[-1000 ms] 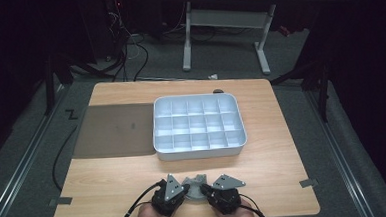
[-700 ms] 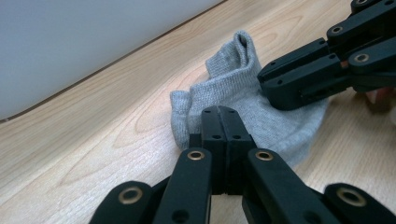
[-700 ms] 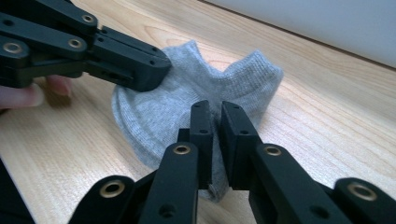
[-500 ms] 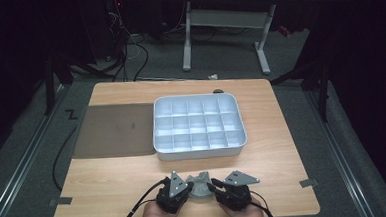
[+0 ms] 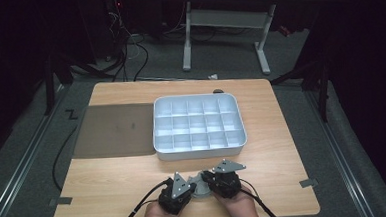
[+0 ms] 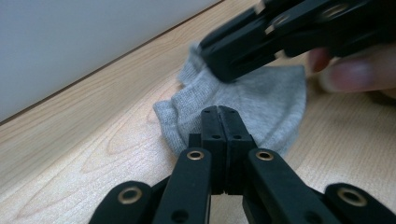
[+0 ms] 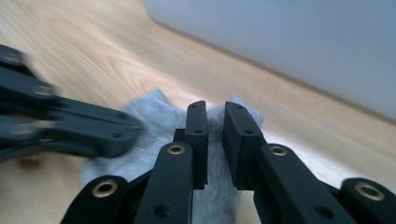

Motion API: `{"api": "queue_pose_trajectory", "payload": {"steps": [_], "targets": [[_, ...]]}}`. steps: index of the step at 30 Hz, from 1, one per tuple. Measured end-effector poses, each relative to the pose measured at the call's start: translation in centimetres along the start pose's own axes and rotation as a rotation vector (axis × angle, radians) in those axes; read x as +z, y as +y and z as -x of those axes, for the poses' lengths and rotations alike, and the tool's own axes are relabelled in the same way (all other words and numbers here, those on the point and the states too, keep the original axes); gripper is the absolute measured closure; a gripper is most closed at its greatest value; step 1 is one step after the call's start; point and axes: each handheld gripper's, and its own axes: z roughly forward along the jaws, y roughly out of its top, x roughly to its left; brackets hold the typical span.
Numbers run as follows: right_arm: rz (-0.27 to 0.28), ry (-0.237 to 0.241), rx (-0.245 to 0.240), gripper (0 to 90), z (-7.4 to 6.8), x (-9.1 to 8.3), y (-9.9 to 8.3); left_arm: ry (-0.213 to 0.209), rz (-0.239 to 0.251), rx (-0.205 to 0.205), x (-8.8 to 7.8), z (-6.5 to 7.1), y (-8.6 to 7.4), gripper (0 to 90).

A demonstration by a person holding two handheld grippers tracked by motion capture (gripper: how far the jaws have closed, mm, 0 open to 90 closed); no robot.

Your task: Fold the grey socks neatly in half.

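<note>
**A:** One sock (image 5: 201,185), grey knit, lies on the table (image 5: 110,185) near the person's edge, between the two grippers and just in front of the white tray (image 5: 199,150). How will it handle?

**B:** Light and soft, I judge. It is limp cloth with no stiffness, so it will sag and fold wherever it is lifted. It is not fragile and not slippery, since the knit should catch on the pads. The risk is pinching one layer only and dragging the rest across the wood.

**A:** Where would you take hold?

**B:** At an edge or a raised fold, with one gripper at each end so it can be spread or folded. The middle lies flat and offers little to bite.

**A:** How do the claws stand?

**B:** The left gripper (image 6: 218,112) has its jaws pressed flat together, with the tips over the sock's near edge. I cannot tell whether any cloth is caught. The right gripper (image 7: 215,109) shows a narrow gap and its jaws have just been closing. Grey cloth shows through the gap, but the pads do not visibly press it.

**A:** And the count?

**B:** One sock, two grippers, one tray split into many small compartments, and one dark mat (image 5: 112,130) beside the tray.
</note>
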Motion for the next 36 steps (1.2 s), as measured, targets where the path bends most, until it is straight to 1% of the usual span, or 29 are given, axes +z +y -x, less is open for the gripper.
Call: {"api": "queue_pose_trajectory", "payload": {"steps": [1, 4, 6, 7, 8, 9, 10, 11, 12, 13, 14, 15, 16, 17, 19, 20, 21, 22, 23, 25, 26, 27, 28, 29, 32, 33, 34, 35, 36], "targets": [[-0.009, 0.014, 0.006, 82.4, 0.3, 0.2, 0.0, 0.000, 0.004, 0.001, 0.0, 0.0, 0.0, 89.2], [-0.017, 0.014, -0.001, 82.5, 0.3, 0.1, 0.0, 0.006, 0.009, 0.003, -0.1, 0.0, -0.1, 86.9], [-0.015, 0.012, -0.007, 79.0, 0.4, -0.1, 0.0, 0.008, 0.007, 0.004, -0.1, 0.0, -0.1, 86.9], [0.008, 0.016, 0.026, 76.9, 0.5, -1.0, -0.2, 0.010, 0.006, 0.004, -0.1, 0.0, 0.0, 87.1], [0.008, 0.016, 0.026, 76.9, 0.5, -1.0, -0.2, 0.010, 0.006, 0.001, 0.0, 0.0, 0.0, 87.1], [0.038, 0.014, 0.041, 75.4, 0.6, -2.0, -0.6, 0.009, 0.004, -0.001, 0.0, 0.0, 0.0, 87.2], [0.038, 0.014, 0.041, 75.4, 0.6, -2.0, -0.6, 0.011, 0.004, -0.002, 0.1, 0.0, 0.1, 87.2], [0.042, 0.016, 0.069, 72.4, 0.7, -2.9, -1.4, 0.012, 0.002, 0.000, 0.2, 0.0, 0.2, 87.3], [0.042, 0.016, 0.069, 72.4, 0.7, -2.9, -1.4, 0.012, 0.002, 0.000, 0.2, 0.0, 0.2, 87.4], [0.047, 0.025, 0.105, 65.4, 0.6, -3.6, -2.2, 0.017, 0.001, 0.006, 0.3, 0.2, 0.2, 87.5], [0.047, 0.025, 0.105, 65.4, 0.6, -3.6, -2.2, 0.017, 0.001, 0.006, 0.3, 0.2, 0.2, 87.5], [0.052, 0.036, 0.133, 61.7, 0.6, -3.9, -2.5, 0.020, 0.003, 0.006, 0.4, 0.2, 0.3, 87.5], [0.052, 0.062, 0.180, 56.3, 0.7, -4.0, -3.0, 0.020, 0.003, 0.004, 0.4, 0.2, 0.3, 87.7], [0.045, 0.062, 0.191, 55.1, 0.7, -3.9, -3.1, 0.023, 0.003, 0.006, 0.4, 0.3, 0.3, 87.7], [0.031, 0.072, 0.212, 54.8, 0.6, -3.5, -3.5, 0.023, 0.002, 0.006, 0.4, 0.3, 0.3, 87.8], [0.031, 0.072, 0.212, 54.8, 0.6, -3.5, -3.5, 0.023, 0.002, 0.006, 0.4, 0.3, 0.3, 87.8], [0.015, 0.066, 0.217, 55.3, 0.4, -3.2, -3.6, 0.022, 0.002, 0.006, 0.4, 0.3, 0.3, 87.8], [0.013, 0.058, 0.213, 57.1, 0.3, -3.1, -3.7, 0.021, 0.002, 0.006, 0.4, 0.3, 0.3, 87.9], [0.016, 0.044, 0.219, 63.5, 0.1, -3.0, -3.8, 0.019, 0.001, 0.006, 0.4, 0.3, 0.3, 88.0], [0.012, 0.060, 0.222, 72.9, 0.0, -2.9, -3.8, 0.018, 0.002, 0.007, 0.4, 0.3, 0.3, 88.1], [0.012, 0.060, 0.222, 72.9, 0.0, -2.9, -3.8, 0.018, 0.002, 0.007, 0.4, 0.3, 0.3, 88.0], [0.022, 0.055, 0.211, 80.3, -0.2, -2.9, -3.7, 0.015, 0.000, 0.013, 0.5, 0.4, 0.3, 88.1], [0.022, 0.055, 0.211, 80.3, -0.2, -2.9, -3.7, 0.015, 0.000, 0.013, 0.5, 0.4, 0.3, 88.0], [0.040, 0.022, 0.180, 81.3, -0.6, -3.3, -3.4, 0.016, 0.001, 0.021, 0.5, 0.5, 0.3, 88.0], [0.069, -0.024, 0.124, 81.3, -1.4, -4.0, -3.0, 0.015, -0.002, 0.026, 0.5, 0.6, 0.4, 88.1], [0.082, -0.044, 0.093, 81.4, -1.9, -4.2, -2.8, 0.016, -0.003, 0.034, 0.6, 0.7, 0.4, 88.0], [0.082, -0.044, 0.093, 81.4, -1.9, -4.2, -2.8, 0.016, -0.003, 0.034, 0.6, 0.7, 0.4, 88.0], [0.100, -0.063, 0.058, 81.5, -2.6, -4.6, -2.6, 0.015, -0.003, 0.034, 0.7, 0.8, 0.5, 88.0], [0.105, -0.072, 0.039, 81.5, -2.9, -4.6, -2.5, 0.015, -0.003, 0.034, 0.7, 0.8, 0.5, 88.0]]}}
